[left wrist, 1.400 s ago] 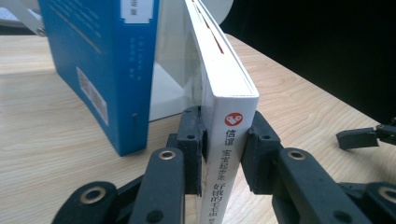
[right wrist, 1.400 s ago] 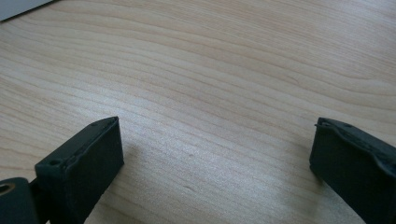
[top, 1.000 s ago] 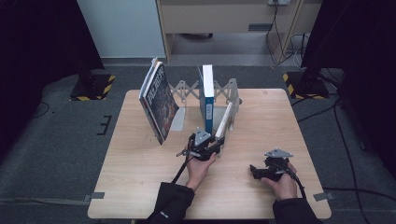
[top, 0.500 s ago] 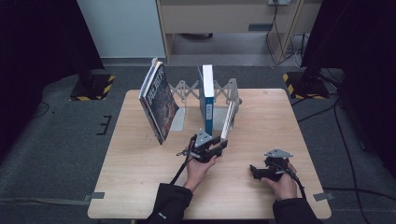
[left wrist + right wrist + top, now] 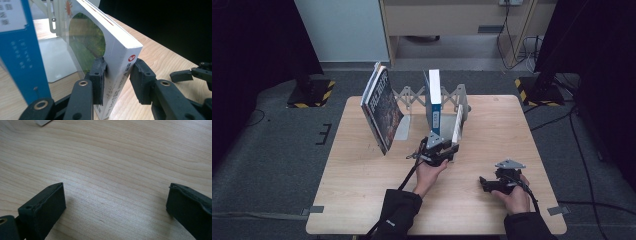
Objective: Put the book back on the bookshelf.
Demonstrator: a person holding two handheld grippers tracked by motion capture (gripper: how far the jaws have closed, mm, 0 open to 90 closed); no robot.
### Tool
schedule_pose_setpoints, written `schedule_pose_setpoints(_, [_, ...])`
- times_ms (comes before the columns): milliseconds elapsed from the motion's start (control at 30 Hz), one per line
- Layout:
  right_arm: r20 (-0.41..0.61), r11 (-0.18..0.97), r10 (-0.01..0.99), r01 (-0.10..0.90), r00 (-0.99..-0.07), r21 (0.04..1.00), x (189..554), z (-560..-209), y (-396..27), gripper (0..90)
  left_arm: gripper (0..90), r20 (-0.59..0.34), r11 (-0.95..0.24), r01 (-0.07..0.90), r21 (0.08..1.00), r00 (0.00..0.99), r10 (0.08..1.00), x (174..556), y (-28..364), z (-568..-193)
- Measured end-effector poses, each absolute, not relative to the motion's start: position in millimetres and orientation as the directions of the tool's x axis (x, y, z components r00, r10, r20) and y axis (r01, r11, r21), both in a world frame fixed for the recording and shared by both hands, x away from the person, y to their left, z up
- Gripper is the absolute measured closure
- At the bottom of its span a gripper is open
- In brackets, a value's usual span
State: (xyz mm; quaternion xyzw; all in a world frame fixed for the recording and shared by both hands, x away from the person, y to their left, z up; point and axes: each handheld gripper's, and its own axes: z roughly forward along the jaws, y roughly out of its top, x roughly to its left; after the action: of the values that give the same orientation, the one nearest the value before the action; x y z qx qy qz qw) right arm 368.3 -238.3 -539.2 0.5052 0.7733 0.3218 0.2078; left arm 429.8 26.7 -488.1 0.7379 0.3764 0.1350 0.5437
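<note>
Compared with a second ago, little is changed: the left tongs (image 5: 117, 75) are seen at the white book (image 5: 117, 52), whose spine stands between the pads, one pad pressed to the cover, the other just beside the spine. The right tongs (image 5: 115, 202) are held wide apart over the bare surface (image 5: 362, 190). Three books are counted: the white book, a blue book (image 5: 433, 100) upright in the rack (image 5: 404, 95), and a dark book (image 5: 382, 107) leaning at the left.
</note>
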Motion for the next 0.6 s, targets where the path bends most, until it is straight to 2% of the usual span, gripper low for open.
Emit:
schedule_pose_setpoints(100, [0.005, 0.281, 0.916, 0.648, -0.402, 0.708, 368, -539, -238, 2.6, 62.6, -0.237, -0.111, 0.425, 0.898, 0.682, 0.692, 434, 26, -489])
schedule_pose_setpoints(600, [0.006, 0.28, 0.915, 0.648, -0.402, 0.708, 368, -539, -238, 2.5, 66.8, -0.192, -0.16, 0.393, 0.905, 0.716, 0.672, 431, 29, -475])
